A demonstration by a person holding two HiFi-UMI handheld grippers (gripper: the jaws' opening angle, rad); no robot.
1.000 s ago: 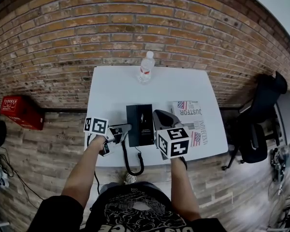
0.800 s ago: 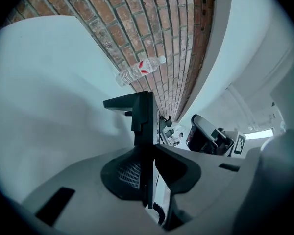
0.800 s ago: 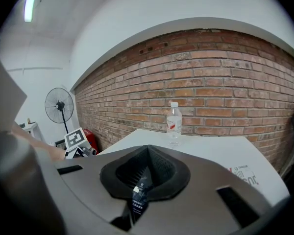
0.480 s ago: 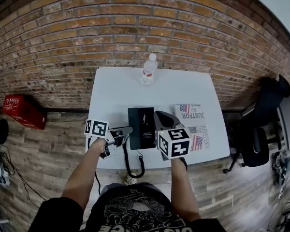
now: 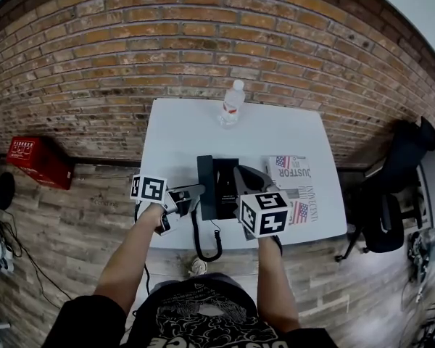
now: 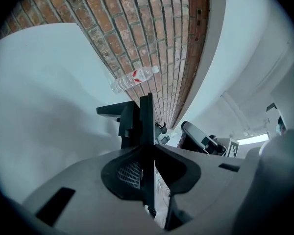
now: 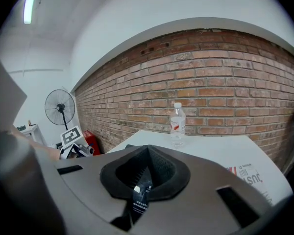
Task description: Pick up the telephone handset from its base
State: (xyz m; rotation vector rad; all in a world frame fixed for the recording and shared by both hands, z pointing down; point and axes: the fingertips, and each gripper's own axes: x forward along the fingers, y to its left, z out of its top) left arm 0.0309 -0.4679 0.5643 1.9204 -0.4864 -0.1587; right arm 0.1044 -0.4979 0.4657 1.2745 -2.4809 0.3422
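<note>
The black telephone base [image 5: 227, 187] lies near the front of the white table [image 5: 181, 136]. Its handset [image 5: 205, 187] shows as a narrow black bar along the base's left side, a thin gap apart from it. My left gripper [image 5: 197, 192] reaches in from the left and is shut on the handset. In the left gripper view the handset [image 6: 146, 121] stands edge-on between the jaws of that gripper [image 6: 147, 153]. A coiled cord [image 5: 203, 246] hangs off the table's front edge. My right gripper [image 5: 241, 174] hovers at the base's right side, jaws shut [image 7: 147, 148], holding nothing.
A water bottle [image 5: 233, 101] stands at the table's far edge by the brick wall. Printed papers [image 5: 293, 183] lie right of the phone. A red crate [image 5: 32, 162] sits on the floor at left, an office chair [image 5: 391, 187] at right, and a fan [image 7: 60, 106] stands beyond the table.
The handset now shows as a separate bar with a gap from the base, where before the phone looked like one block. Both hands have stayed nearly in place.
</note>
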